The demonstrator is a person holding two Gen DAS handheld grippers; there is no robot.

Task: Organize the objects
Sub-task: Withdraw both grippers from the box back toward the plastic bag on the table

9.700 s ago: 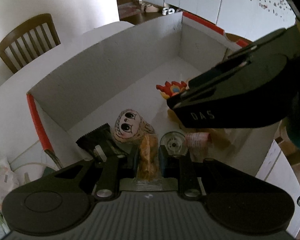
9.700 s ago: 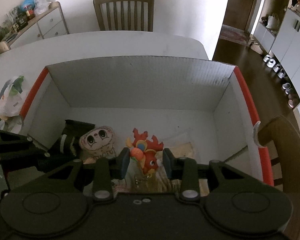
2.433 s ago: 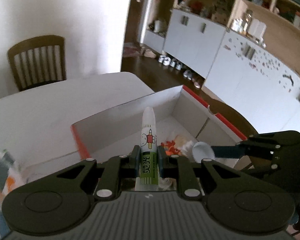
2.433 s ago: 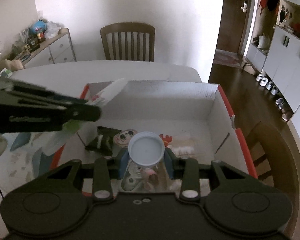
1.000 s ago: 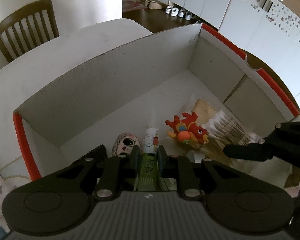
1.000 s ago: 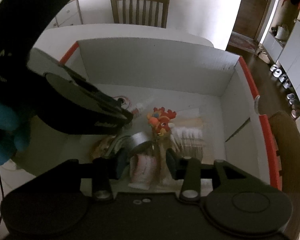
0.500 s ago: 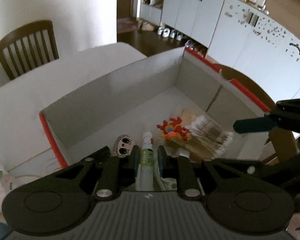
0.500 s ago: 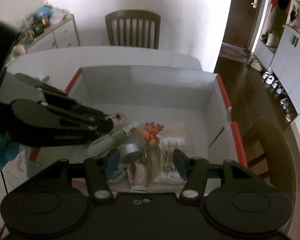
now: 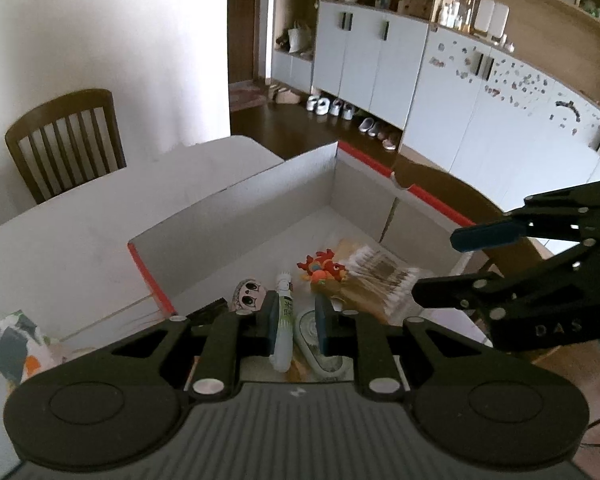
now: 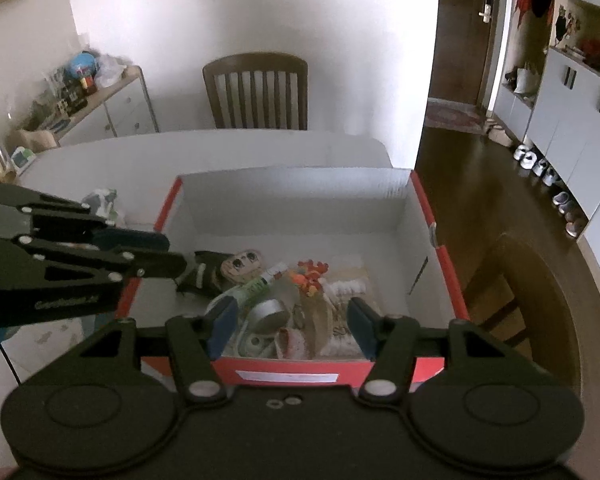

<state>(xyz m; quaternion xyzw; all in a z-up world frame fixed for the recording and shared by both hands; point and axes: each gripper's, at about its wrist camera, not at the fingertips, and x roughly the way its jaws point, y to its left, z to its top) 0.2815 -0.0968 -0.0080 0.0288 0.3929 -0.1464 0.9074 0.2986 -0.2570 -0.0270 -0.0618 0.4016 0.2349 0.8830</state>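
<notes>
Objects already sit in the red-rimmed box [image 10: 296, 200], crowded at its near end. Above the box's near wall hangs the right gripper [image 10: 290, 324], its jaws opening with nothing between them. Just inside that wall a silver round tin [image 10: 270, 314] leans on other bits, with a green-and-white tube [image 10: 252, 290] lying slantwise beside it and a pack of cotton swabs [image 10: 348, 292] toward the box's right side. A little deeper in lie a red toy [image 10: 312, 276], a face doll [image 10: 242, 262] and a dark packet [image 10: 198, 274]. Over the box's left rim the left gripper [image 10: 168, 252] has its jaws drawn together on nothing. The far half of the box is bare. Beyond the box the desk [image 10: 220, 152] runs to a wooden chair [image 10: 256, 92].

As I judge it, the pile is the risk: another thing dropped there could tip the leaning tin or slide off. The two grippers are also close enough to clash above the box.
</notes>
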